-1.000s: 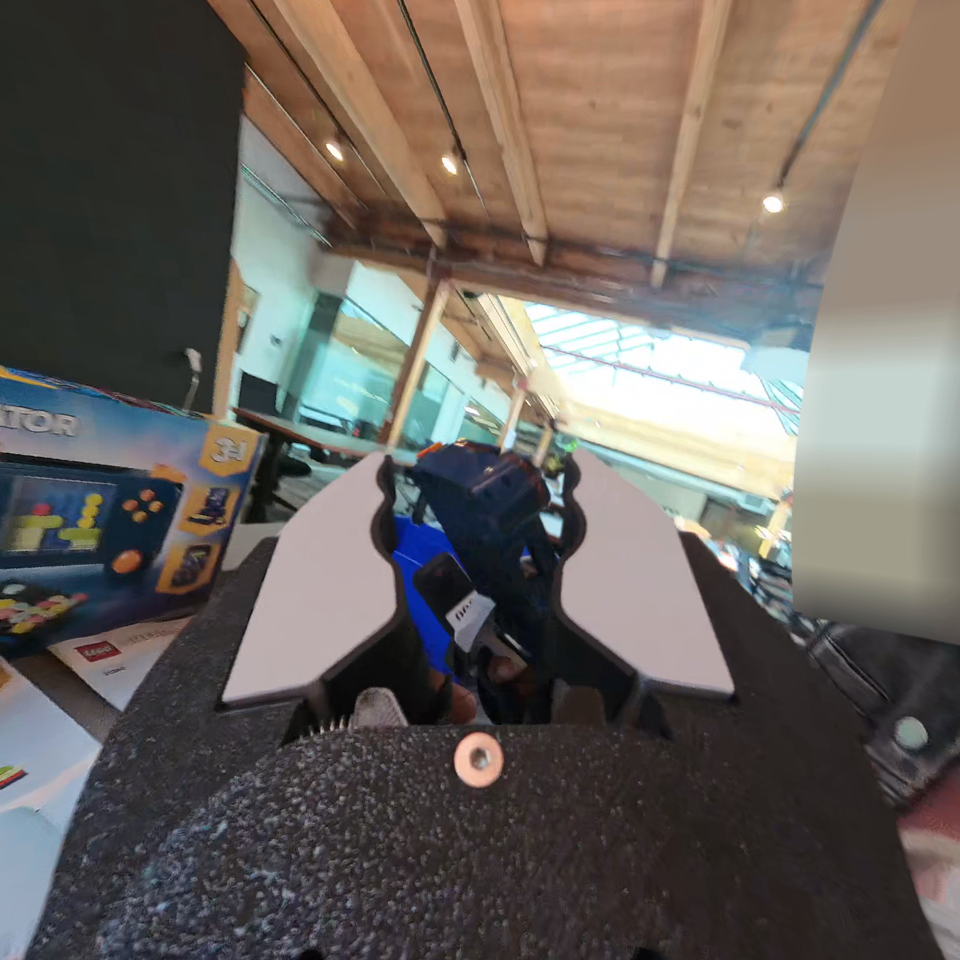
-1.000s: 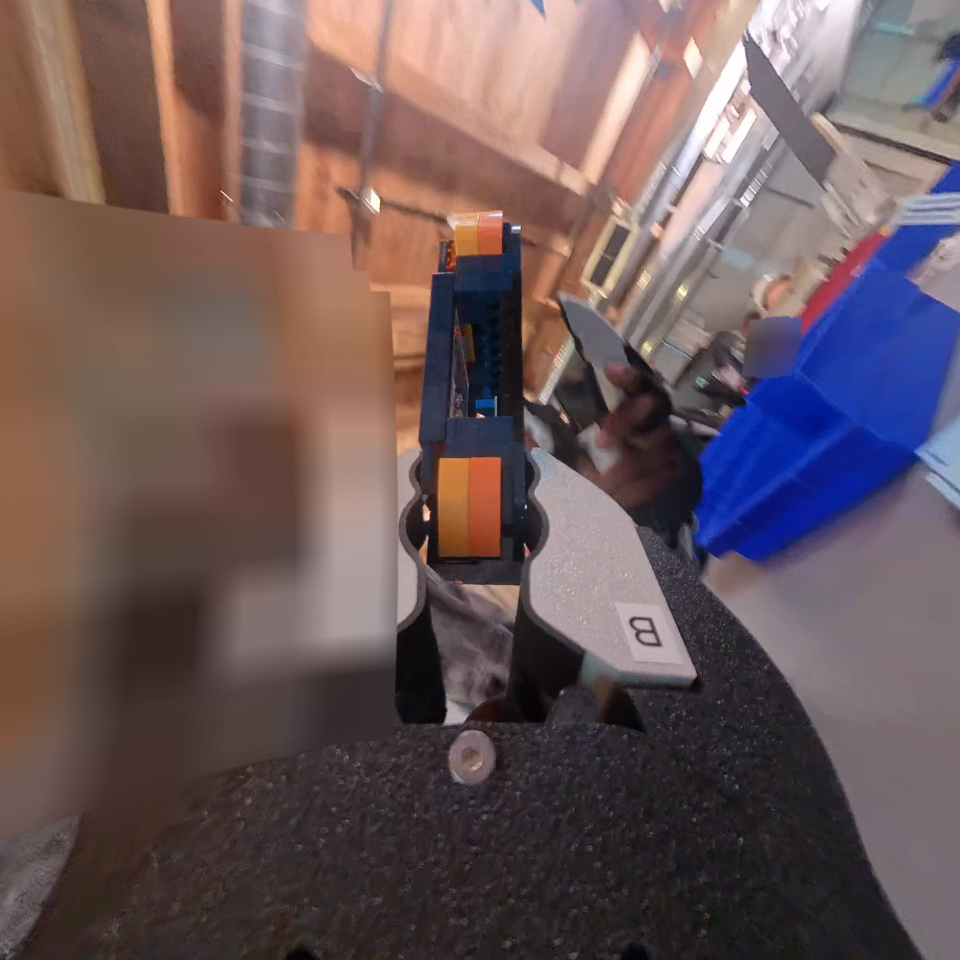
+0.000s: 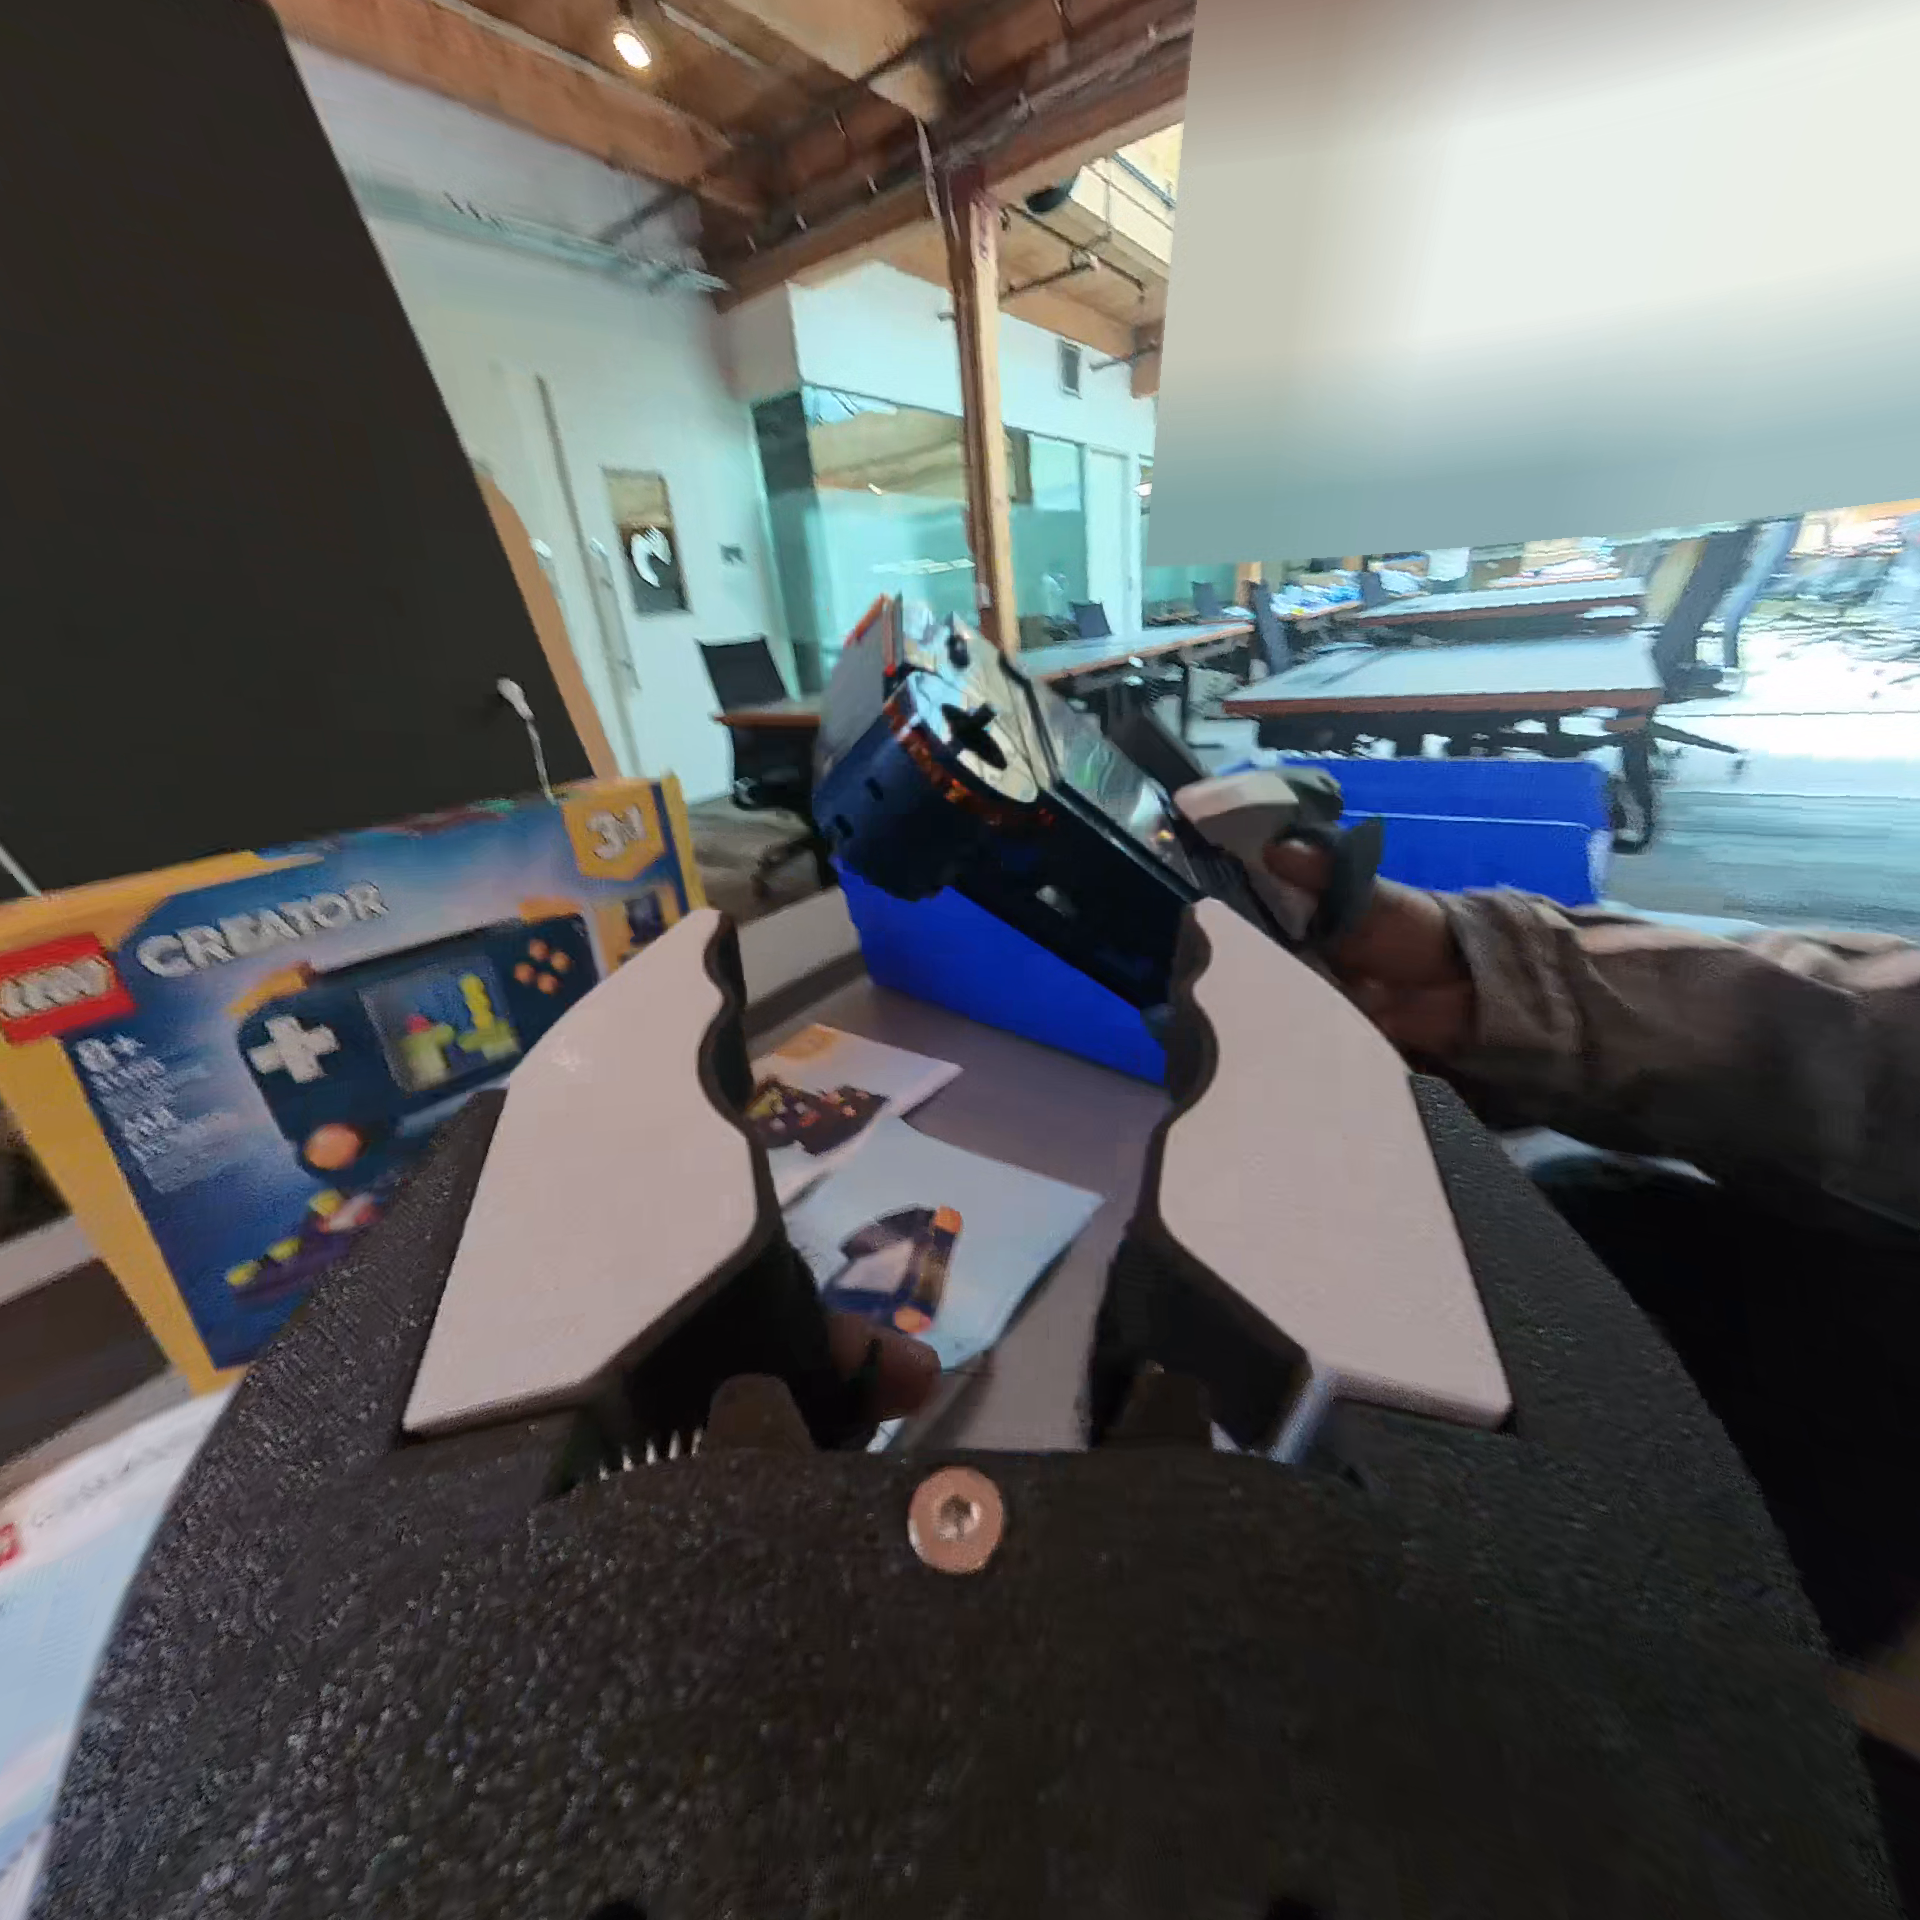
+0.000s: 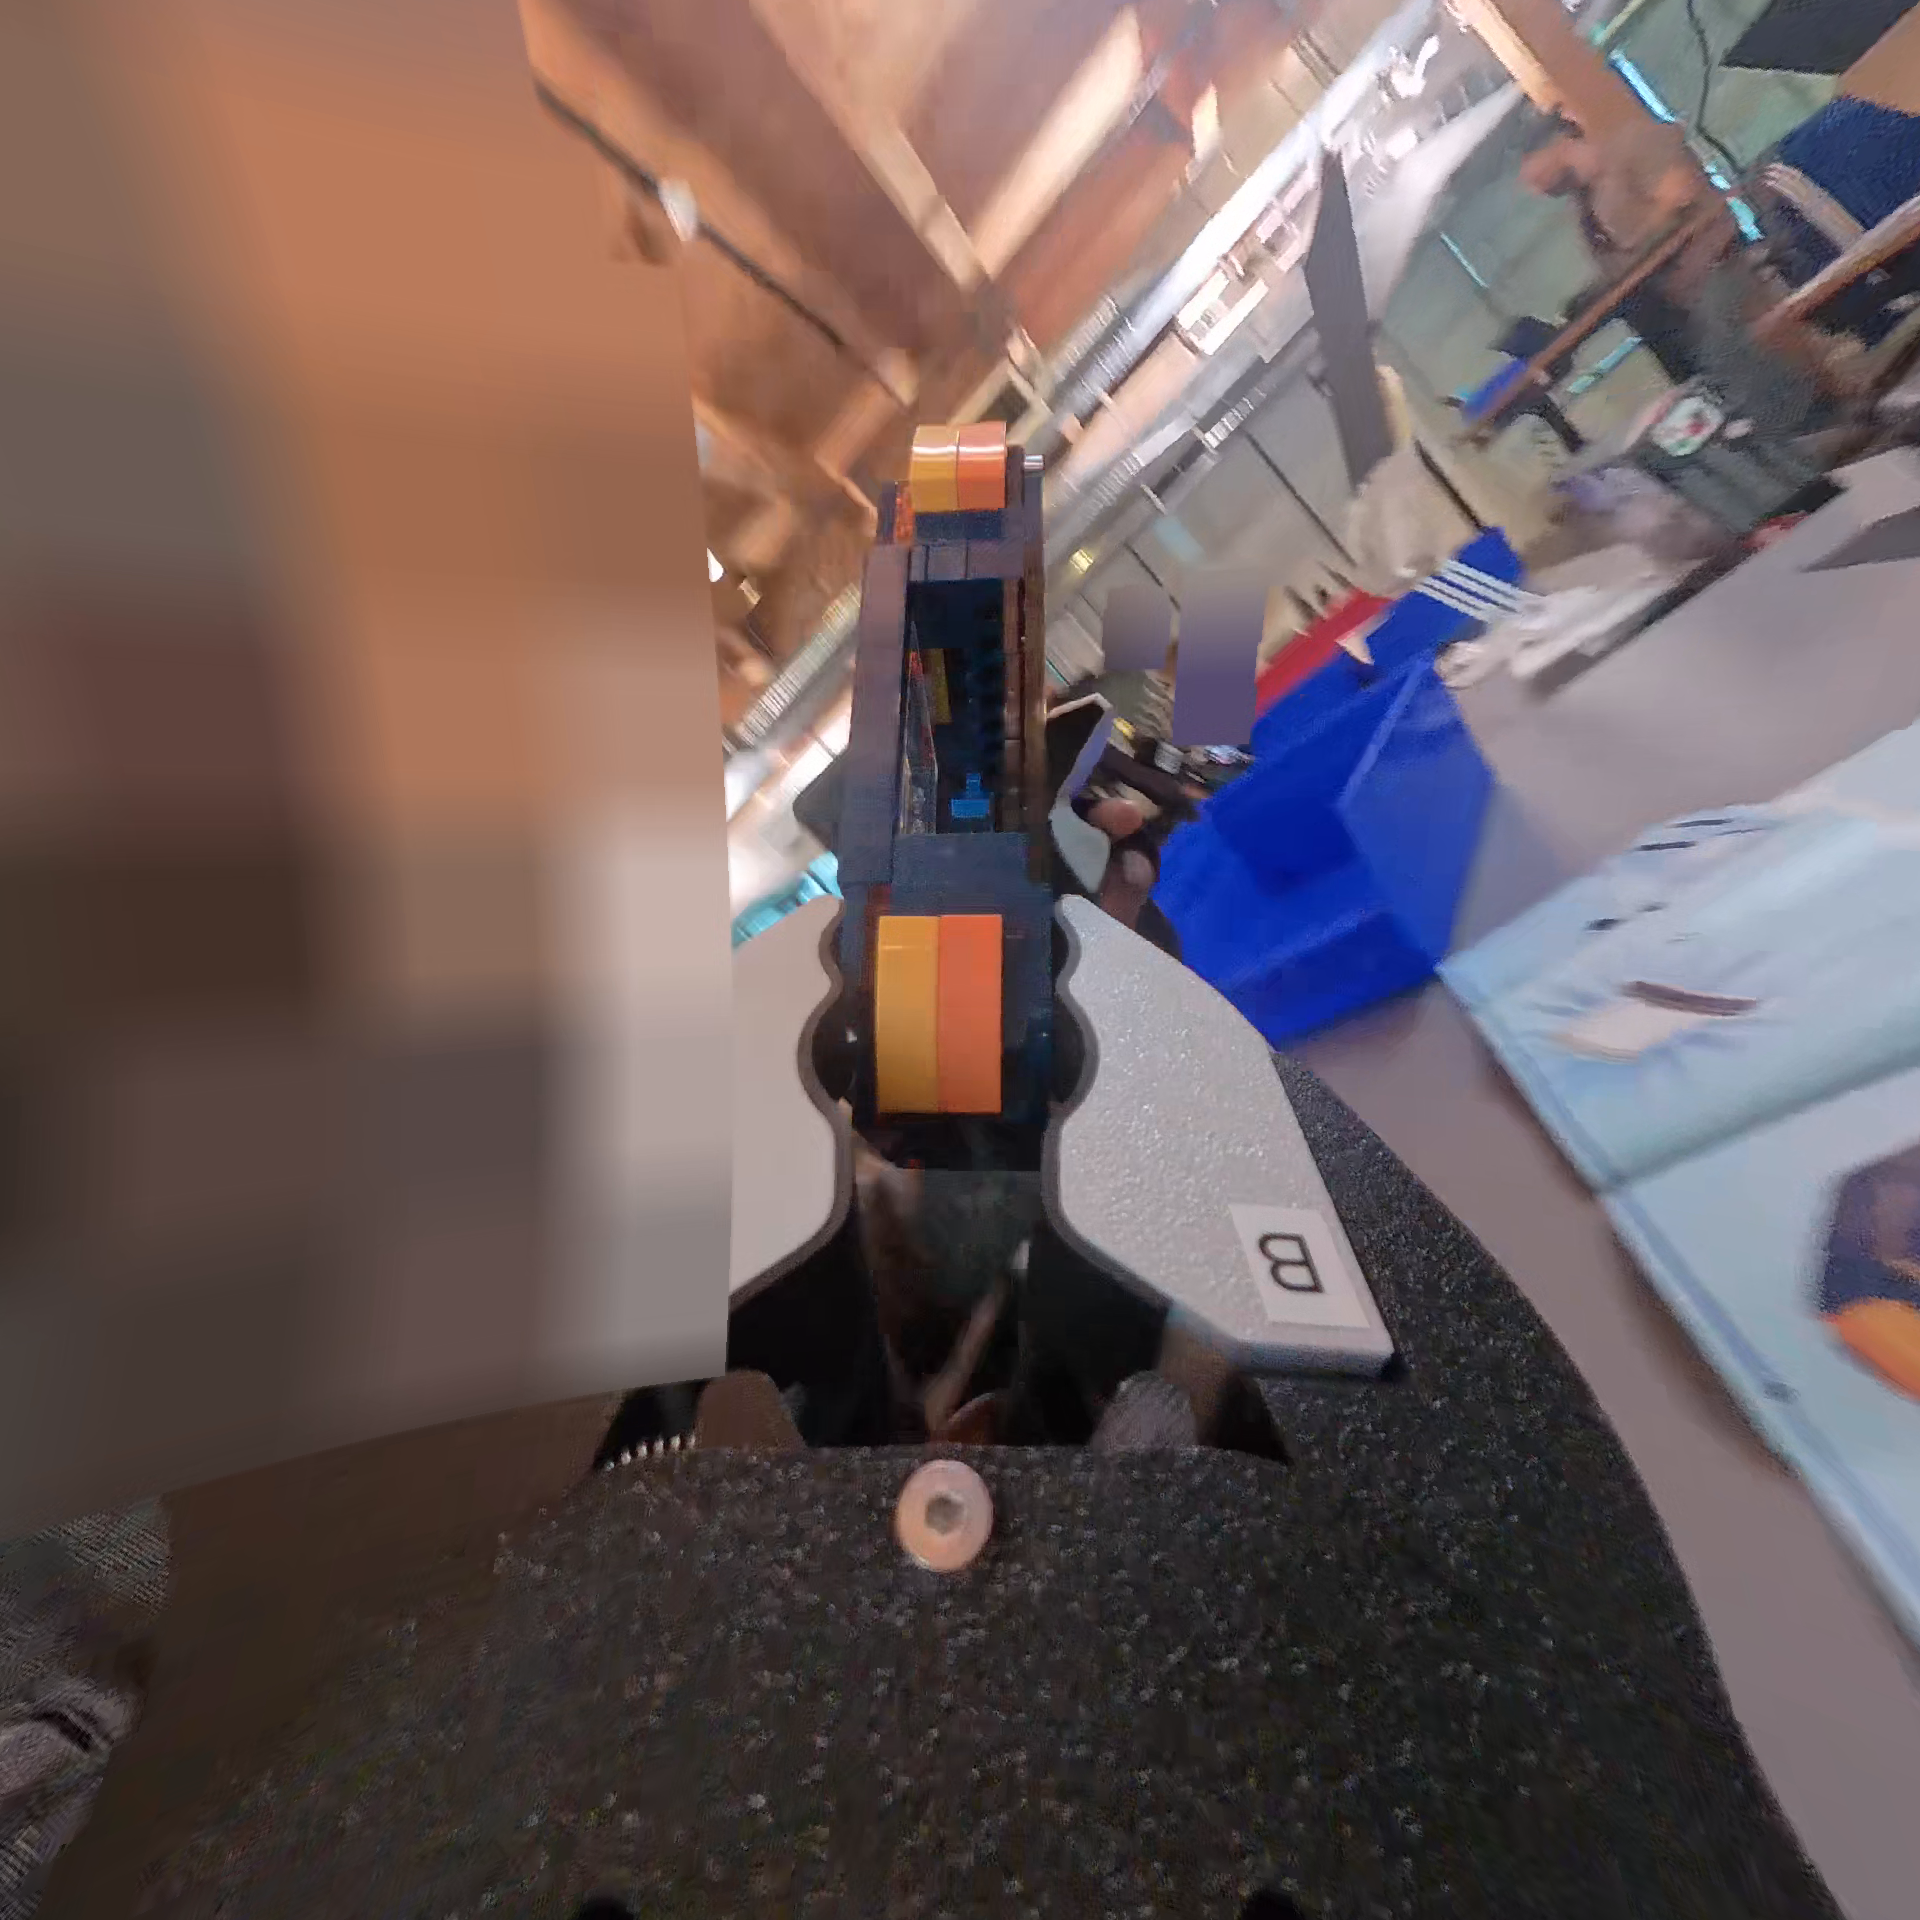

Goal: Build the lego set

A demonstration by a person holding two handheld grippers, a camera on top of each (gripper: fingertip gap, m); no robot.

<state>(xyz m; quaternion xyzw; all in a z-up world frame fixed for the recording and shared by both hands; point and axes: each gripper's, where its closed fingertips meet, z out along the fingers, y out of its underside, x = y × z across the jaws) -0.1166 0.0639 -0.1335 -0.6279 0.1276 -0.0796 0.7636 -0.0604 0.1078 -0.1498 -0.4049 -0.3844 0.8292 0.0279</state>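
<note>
Right wrist view shows my right hand-held gripper [image 4: 948, 1023] clenched on the lego model [image 4: 940, 790] — a dark blue slab with orange-and-yellow ends, held edge-on in the air above the desk [image 4: 1621, 686]. My left hand-held gripper [image 3: 961, 1023] is released and holds nothing. I judge the build well along, though what's left I cannot tell; the instruction booklets [image 3: 940, 1216] lie on the desk beside the blue bin [image 3: 987, 961] and the box [image 3: 343, 1039].
</note>
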